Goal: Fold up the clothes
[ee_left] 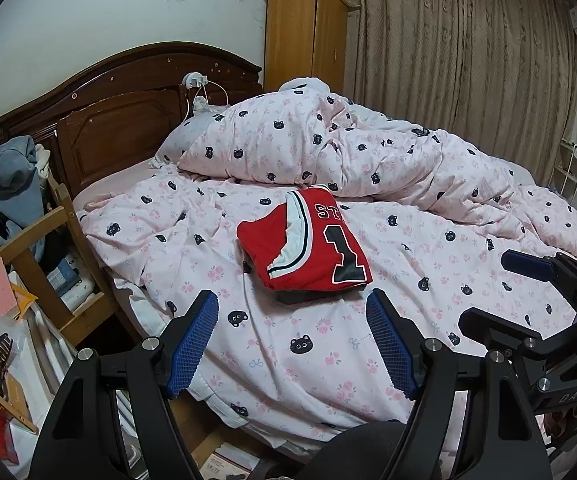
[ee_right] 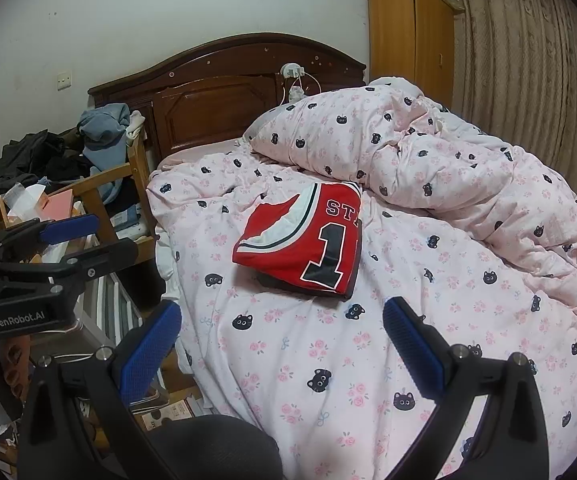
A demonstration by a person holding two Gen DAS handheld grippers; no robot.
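Nearest, the left gripper [ee_left: 292, 344] hangs over the bed's near edge with its jaws wide and nothing between them; the right gripper [ee_right: 282, 354] beside it is likewise wide and empty. Beyond both lies the red jersey [ee_left: 308, 250], folded into a compact packet on the pink quilt [ee_left: 428, 300] — touching neither gripper. It looks light, soft and rather slick, so layers may slide apart; pinching a folded edge through all layers seems the safest hold. Farther back sit the bunched duvet [ee_left: 328, 140] and the headboard [ee_left: 128, 92].
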